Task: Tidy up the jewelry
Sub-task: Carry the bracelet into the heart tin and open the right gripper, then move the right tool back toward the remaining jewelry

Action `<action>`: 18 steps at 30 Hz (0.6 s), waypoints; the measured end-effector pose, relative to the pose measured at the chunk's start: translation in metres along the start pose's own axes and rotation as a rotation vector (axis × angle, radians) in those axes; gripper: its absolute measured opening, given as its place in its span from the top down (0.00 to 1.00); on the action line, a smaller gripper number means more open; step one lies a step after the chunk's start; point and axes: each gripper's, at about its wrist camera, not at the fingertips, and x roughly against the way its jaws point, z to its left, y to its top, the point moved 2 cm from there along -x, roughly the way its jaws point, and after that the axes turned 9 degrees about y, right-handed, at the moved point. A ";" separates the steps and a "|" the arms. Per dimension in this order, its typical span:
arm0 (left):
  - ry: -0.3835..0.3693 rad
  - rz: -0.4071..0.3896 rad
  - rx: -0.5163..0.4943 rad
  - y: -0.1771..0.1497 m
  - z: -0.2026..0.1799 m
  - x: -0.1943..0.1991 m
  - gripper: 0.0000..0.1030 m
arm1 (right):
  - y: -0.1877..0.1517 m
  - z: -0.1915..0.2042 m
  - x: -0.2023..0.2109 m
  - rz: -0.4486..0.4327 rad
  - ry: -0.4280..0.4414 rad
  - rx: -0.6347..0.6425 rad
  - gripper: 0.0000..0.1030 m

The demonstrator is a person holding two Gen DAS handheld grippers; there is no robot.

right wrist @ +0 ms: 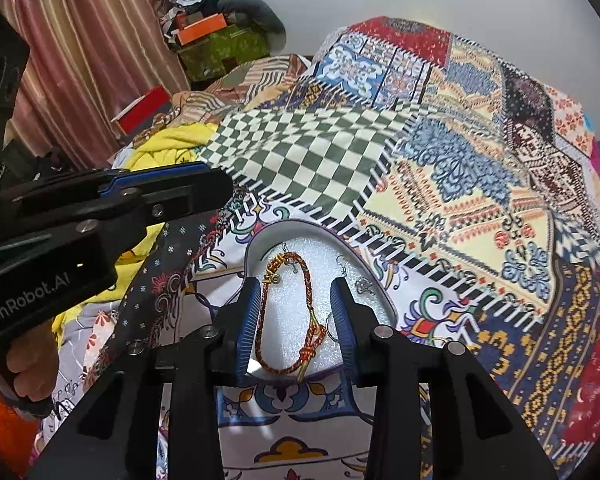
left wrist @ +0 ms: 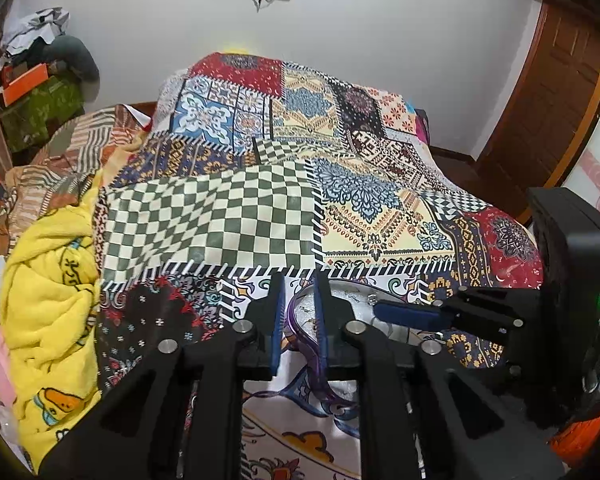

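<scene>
right tool [right wrist: 296,316] open over tray [right wrist: 376,280] | bracelet [right wrist: 296,308] inside

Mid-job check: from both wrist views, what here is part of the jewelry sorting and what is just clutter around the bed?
Job:
- tray with white foam lining
- braided red-gold bracelet
- small silver earrings
- left gripper, open at the tray's rim
- right gripper, open over the bracelet

Clutter:
- patchwork bedspread
- yellow blanket
- orange box
- red box
</scene>
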 end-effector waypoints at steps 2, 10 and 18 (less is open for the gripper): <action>0.016 -0.017 -0.008 0.000 -0.002 0.009 0.80 | 0.001 0.002 0.010 -0.018 -0.007 0.002 0.68; 0.043 -0.068 -0.042 0.000 -0.018 0.044 0.66 | 0.002 0.002 0.047 -0.082 -0.051 0.013 0.68; 0.069 -0.112 -0.070 -0.010 -0.042 0.074 0.45 | -0.014 -0.008 0.090 -0.135 -0.111 0.011 0.59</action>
